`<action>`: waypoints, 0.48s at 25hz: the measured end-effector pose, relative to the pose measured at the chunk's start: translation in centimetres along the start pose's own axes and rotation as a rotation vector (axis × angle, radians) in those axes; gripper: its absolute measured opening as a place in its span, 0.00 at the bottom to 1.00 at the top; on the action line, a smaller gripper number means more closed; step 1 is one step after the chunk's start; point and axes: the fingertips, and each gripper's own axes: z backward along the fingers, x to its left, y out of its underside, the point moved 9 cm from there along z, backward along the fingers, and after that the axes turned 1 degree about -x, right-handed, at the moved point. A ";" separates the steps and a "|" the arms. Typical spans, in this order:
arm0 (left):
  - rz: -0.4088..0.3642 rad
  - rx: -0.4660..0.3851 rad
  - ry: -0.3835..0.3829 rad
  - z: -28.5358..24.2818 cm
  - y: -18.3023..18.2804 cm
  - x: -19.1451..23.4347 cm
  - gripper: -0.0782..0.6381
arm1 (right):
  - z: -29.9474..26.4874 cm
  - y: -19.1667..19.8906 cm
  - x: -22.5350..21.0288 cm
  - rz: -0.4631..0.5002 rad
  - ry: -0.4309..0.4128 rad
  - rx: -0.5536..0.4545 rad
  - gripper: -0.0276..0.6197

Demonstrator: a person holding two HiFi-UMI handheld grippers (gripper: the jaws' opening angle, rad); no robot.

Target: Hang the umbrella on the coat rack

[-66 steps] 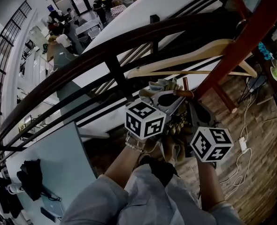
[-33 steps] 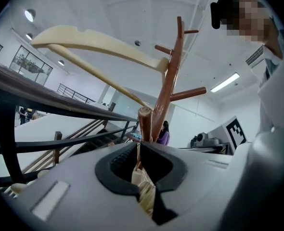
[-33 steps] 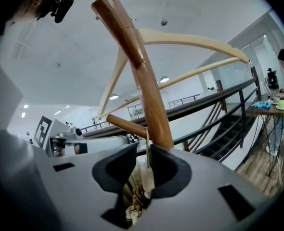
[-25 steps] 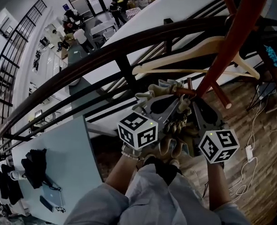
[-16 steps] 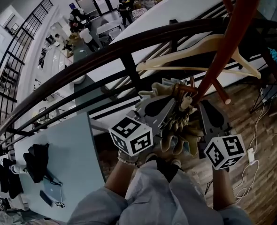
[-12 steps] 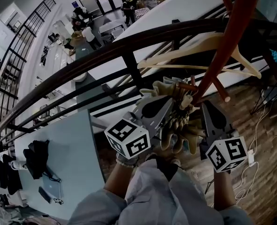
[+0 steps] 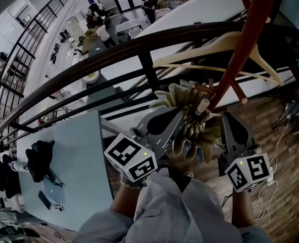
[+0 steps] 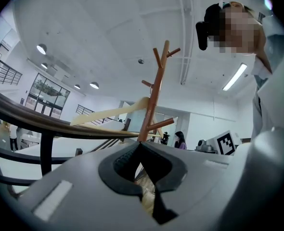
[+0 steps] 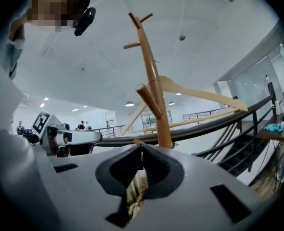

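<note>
A folded beige umbrella [image 7: 189, 128] is held upright between both grippers, right beside the reddish wooden coat rack pole [image 7: 247, 39]. The umbrella's top sits close to a low peg [image 7: 235, 92]. My left gripper [image 7: 179, 116] is shut on the umbrella's left side; beige fabric [image 8: 149, 195] shows between its jaws. On the right side my right gripper [image 7: 224, 119] is shut too, with fabric [image 9: 137, 186] pinched in it. In both gripper views the coat rack [image 8: 154, 95] [image 9: 154, 95] rises just beyond the jaws. A pale wooden hanger [image 7: 225, 52] hangs on it.
A dark curved railing [image 7: 114, 54] runs in front of me, with a lower floor beyond it. Down there are a teal table [image 7: 73, 151], a black bag [image 7: 38, 158] and several people [image 7: 96, 22]. Cables [image 7: 286, 130] lie on the wooden floor at right.
Both grippers have carried the umbrella up and toward the rack pole, so its top is now near the low peg. Both grips stayed shut.
</note>
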 end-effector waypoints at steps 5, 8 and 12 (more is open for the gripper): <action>-0.001 -0.021 -0.032 1.2 -0.2 -0.9 0.11 | 0.8 -0.8 0.4 0.019 -0.022 -0.028 0.05; -0.025 -0.018 -0.046 1.6 -0.2 -1.5 0.11 | 1.2 -1.3 0.6 0.031 -0.030 -0.037 0.05; -0.045 -0.016 -0.045 1.9 -0.2 -2.2 0.11 | 1.3 -1.6 0.7 0.037 -0.035 -0.046 0.05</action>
